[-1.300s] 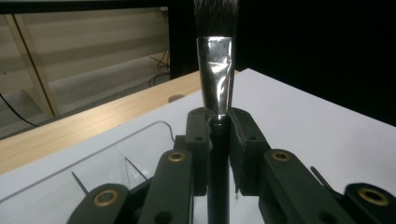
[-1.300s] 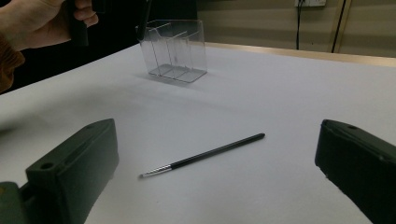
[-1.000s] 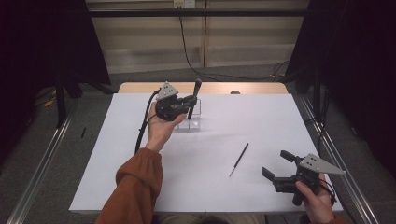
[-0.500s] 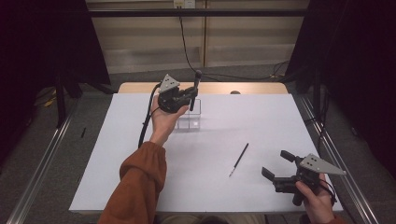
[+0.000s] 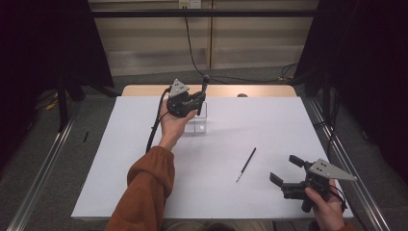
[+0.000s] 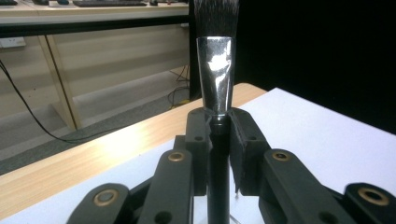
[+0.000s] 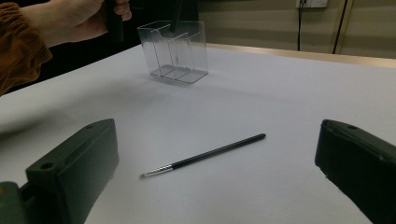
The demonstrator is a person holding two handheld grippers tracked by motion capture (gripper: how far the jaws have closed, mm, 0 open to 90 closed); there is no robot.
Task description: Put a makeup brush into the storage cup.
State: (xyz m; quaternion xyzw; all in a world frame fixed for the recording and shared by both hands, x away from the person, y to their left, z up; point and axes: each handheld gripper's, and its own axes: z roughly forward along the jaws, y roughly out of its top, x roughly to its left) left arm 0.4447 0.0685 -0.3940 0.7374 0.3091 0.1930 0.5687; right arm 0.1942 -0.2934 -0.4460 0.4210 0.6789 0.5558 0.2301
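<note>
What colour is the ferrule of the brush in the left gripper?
Shiny silver ferrule, clearest in the left gripper view.

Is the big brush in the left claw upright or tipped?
Upright: the left claw grips the brush by its handle, bristles pointing up, above the clear holder.

We see the clear holder (image 5: 199, 124) at twelve o'clock on the table (image 5: 120, 159). The thin brush (image 5: 246, 164) lies at four o'clock from it, well apart.

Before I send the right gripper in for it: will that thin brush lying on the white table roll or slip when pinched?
The thin brush looks round and slender, so it will probably roll if nudged sideways. It lies flat on the table, so the open right gripper may struggle to get under it. It looks stiff and light.
</note>
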